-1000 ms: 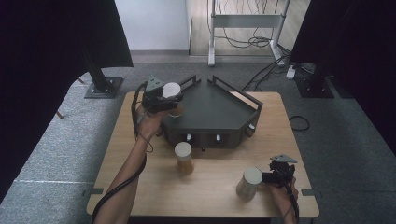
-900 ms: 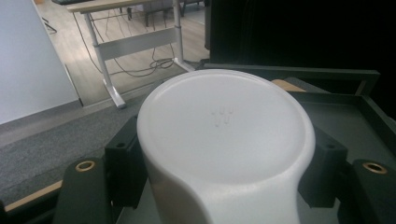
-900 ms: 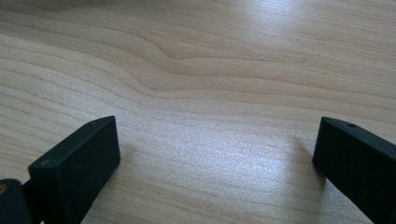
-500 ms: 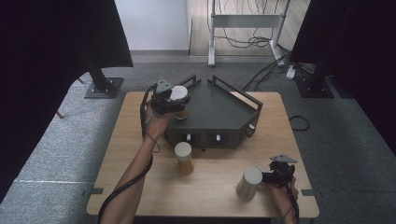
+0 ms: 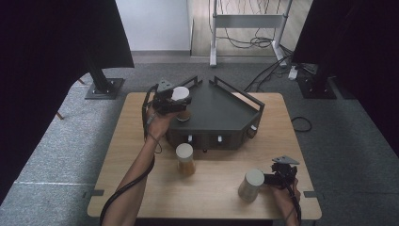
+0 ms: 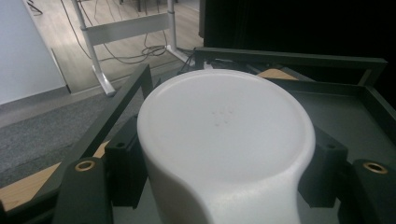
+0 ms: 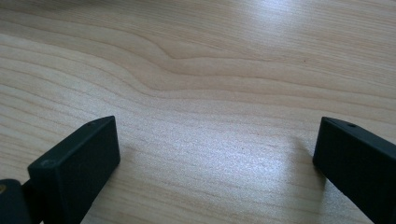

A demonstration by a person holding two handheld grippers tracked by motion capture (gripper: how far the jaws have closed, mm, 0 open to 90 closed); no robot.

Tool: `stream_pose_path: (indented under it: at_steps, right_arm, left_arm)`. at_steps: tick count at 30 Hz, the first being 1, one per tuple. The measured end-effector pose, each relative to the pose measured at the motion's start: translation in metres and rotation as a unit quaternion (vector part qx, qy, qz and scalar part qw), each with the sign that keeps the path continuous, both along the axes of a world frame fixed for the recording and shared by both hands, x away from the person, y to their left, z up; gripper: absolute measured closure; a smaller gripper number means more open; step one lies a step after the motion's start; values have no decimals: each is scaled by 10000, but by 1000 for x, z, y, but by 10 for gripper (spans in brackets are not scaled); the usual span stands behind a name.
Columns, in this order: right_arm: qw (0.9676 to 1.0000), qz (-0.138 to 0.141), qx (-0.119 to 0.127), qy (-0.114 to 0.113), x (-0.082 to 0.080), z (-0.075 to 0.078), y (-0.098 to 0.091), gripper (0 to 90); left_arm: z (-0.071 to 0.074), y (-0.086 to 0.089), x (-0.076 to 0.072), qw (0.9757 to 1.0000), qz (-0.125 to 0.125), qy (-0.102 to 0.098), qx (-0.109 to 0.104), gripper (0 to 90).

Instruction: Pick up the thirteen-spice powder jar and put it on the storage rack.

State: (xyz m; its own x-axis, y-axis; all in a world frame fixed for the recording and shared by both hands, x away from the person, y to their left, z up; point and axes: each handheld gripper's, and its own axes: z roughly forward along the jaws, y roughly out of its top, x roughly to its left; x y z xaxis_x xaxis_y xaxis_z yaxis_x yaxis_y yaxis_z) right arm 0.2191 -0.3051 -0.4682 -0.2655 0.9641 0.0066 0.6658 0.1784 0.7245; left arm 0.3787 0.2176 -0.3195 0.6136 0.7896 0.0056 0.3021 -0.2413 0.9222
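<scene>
My left gripper (image 5: 179, 103) is shut on a jar with a white lid (image 5: 180, 93) and holds it just above the left corner of the dark tray (image 5: 226, 117). In the left gripper view the white lid (image 6: 224, 126) sits between the two black jaws of my left gripper (image 6: 224, 179), with the tray's rails behind it. My right gripper (image 5: 269, 179) rests low at the table's front right, just right of a pale-lidded jar (image 5: 251, 185). In the right gripper view my right gripper (image 7: 217, 158) stands open over bare wood.
A jar with amber contents and a white lid (image 5: 185, 159) stands on the wooden table (image 5: 141, 155) in front of the tray. The tray has raised rails and knobs on its front wall. Dark curtains, stands and cables surround the table.
My left gripper has carried the jar slightly to the right, further over the tray's left corner. The right gripper and both standing jars have kept still.
</scene>
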Motion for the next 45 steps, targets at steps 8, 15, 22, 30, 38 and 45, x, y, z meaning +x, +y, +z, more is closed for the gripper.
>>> stream_pose_path:
  at_steps: [8, 15, 22, 30, 38, 45]
  right_arm:
    - [10000, 0, 1, 1, 0, 0, 0, 0]
    - [10000, 1, 1, 1, 0, 0, 0, 0]
    - [10000, 1, 0, 1, 0, 0, 0, 0]
    - [10000, 1, 0, 1, 0, 0, 0, 0]
    - [10000, 1, 0, 1, 0, 0, 0, 0]
    - [10000, 3, -1, 0, 0, 0, 0, 0]
  left_arm:
    - [0, -3, 2, 10000, 28, 3, 16, 302]
    - [0, -6, -2, 9997, 131, -149, 148, 215]
    - [1, -3, -1, 9997, 160, -161, 121, 129]
    - [1, 0, -4, 9996, 164, -210, 49, 99]
    - [6, 5, -11, 9994, 157, -312, -26, 99]
    - [11, 13, -20, 9992, 158, -372, -27, 100]
